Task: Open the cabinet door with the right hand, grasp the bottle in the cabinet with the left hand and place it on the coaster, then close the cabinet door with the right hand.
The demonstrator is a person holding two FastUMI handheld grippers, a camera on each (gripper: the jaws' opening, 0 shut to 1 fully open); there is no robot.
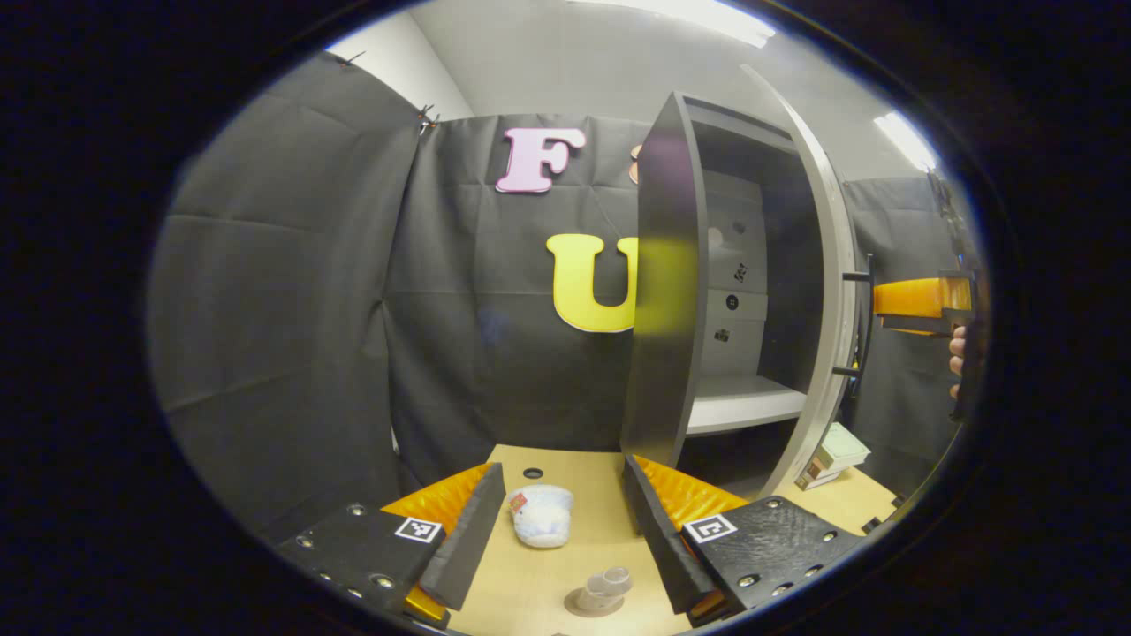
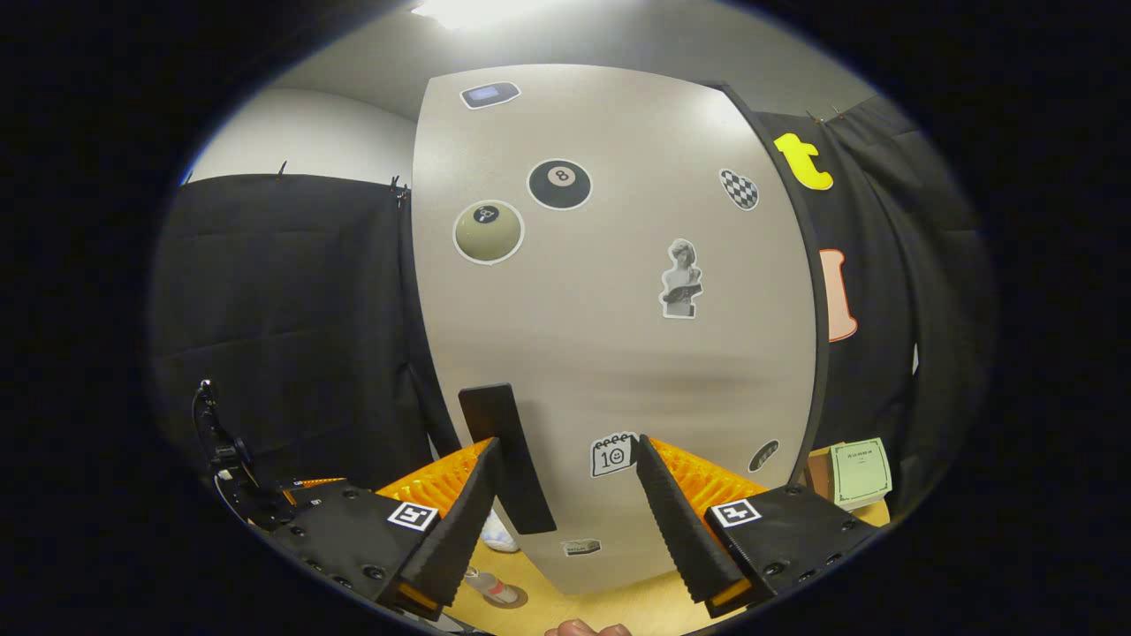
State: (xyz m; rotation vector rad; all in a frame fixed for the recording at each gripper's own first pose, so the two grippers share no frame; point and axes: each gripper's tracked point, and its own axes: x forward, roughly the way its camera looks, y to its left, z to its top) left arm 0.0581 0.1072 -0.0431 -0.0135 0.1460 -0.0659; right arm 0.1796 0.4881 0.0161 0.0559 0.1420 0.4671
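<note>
We find the cabinet door (image 1: 826,291) partly open, with the right gripper (image 1: 919,305) at the far right beside its handle (image 1: 861,322); in the right gripper view that gripper (image 2: 565,521) has its jaws wide apart, holding nothing, facing the stickered door front (image 2: 618,336). The left gripper (image 1: 565,530) hangs over the table (image 1: 548,592), jaws wide apart and empty. The bottle (image 1: 608,585) stands on the coaster (image 1: 590,605) near us, with a white bundle (image 1: 542,515) just beyond.

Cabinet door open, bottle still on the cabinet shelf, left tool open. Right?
Not quite. The left gripper view shows the bottle on the coaster on the table, not on the shelf. The cabinet door is open; the left tool is open.
</note>
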